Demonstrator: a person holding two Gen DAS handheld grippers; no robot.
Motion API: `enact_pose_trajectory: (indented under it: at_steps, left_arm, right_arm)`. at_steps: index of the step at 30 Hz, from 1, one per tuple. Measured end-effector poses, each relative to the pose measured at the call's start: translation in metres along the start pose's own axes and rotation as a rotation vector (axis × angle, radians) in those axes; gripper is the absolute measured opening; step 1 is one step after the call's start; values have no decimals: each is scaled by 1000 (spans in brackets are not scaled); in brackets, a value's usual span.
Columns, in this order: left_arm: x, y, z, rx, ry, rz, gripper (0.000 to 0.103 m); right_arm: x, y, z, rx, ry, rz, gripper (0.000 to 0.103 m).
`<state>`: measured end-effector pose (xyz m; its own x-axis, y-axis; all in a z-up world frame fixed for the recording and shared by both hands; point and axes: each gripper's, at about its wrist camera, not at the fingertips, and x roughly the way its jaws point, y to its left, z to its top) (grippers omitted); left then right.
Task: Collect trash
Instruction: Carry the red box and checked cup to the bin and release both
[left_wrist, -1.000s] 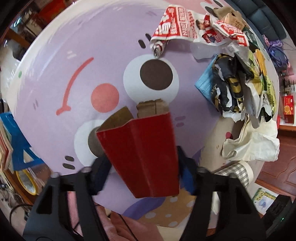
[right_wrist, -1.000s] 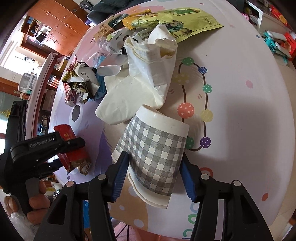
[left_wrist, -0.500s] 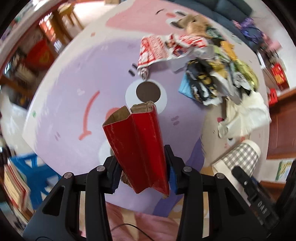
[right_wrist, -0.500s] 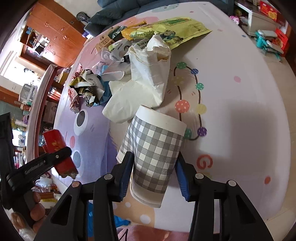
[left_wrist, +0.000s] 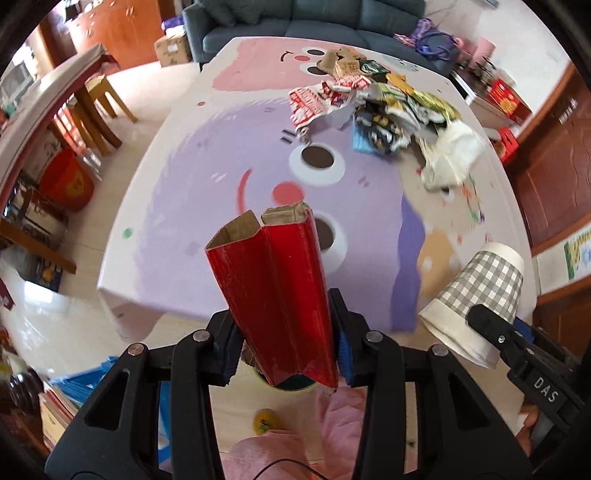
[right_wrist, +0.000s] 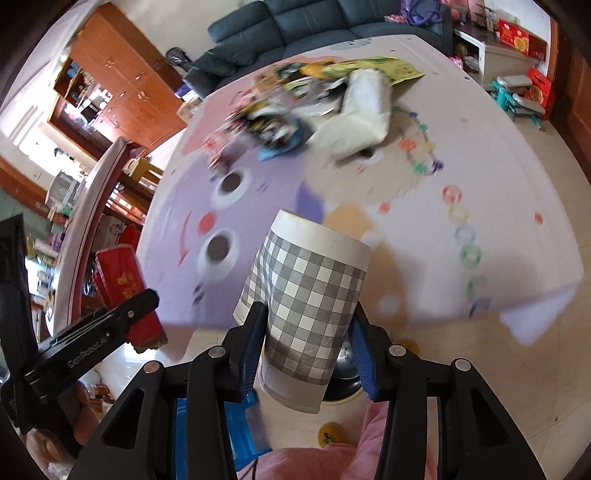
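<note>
My left gripper (left_wrist: 286, 341) is shut on a crushed red carton (left_wrist: 275, 295) with a brown cardboard inside, held above the near table edge. My right gripper (right_wrist: 308, 349) is shut on a grey-and-white checked paper cup (right_wrist: 308, 302), bottom end facing away. The cup (left_wrist: 480, 295) shows at the right of the left wrist view, the red carton (right_wrist: 125, 291) at the left of the right wrist view. A pile of wrappers, torn paper and white bags (left_wrist: 388, 110) lies on the far part of the table (left_wrist: 192, 192), also visible as a blurred trash pile (right_wrist: 317, 110).
The table wears a purple and pink cartoon cloth (right_wrist: 480, 177). A dark sofa (left_wrist: 295, 22) stands behind it, wooden stools (left_wrist: 92, 107) and a red bag (left_wrist: 66, 181) at left. A pink sleeve or trouser leg (left_wrist: 332, 417) and a yellow object (left_wrist: 264, 421) lie below.
Both grippers have drawn back and up from the table with carton and cup still held. The table edge and the floor beneath have come into view.
</note>
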<state>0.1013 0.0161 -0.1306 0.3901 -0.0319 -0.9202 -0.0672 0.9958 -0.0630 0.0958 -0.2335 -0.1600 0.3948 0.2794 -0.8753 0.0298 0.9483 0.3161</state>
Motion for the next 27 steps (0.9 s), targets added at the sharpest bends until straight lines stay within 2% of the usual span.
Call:
enact_pose_trajectory:
  at_steps: [5,9,12,19,27]
  left_arm:
    - [-14,25,-60,82,-39,-5,38]
    - [-11,35,-103,132,-36,-12,38]
    - [-2,39,-128,140,-20,-25,38]
    - [52,41,-171,95,45,-50,39]
    - [163,41,-204,64,65,-30,42]
  right_arm:
    - [6,34,-61,-68,-13,-27,43]
    - [20,44,-108,-92,42,-45,43]
    - [34,43,-128,-121,75,-67,43]
    - [99,26,-173,-202,164,-123,44]
    - [215,-8,-204,-263,218,-122,47]
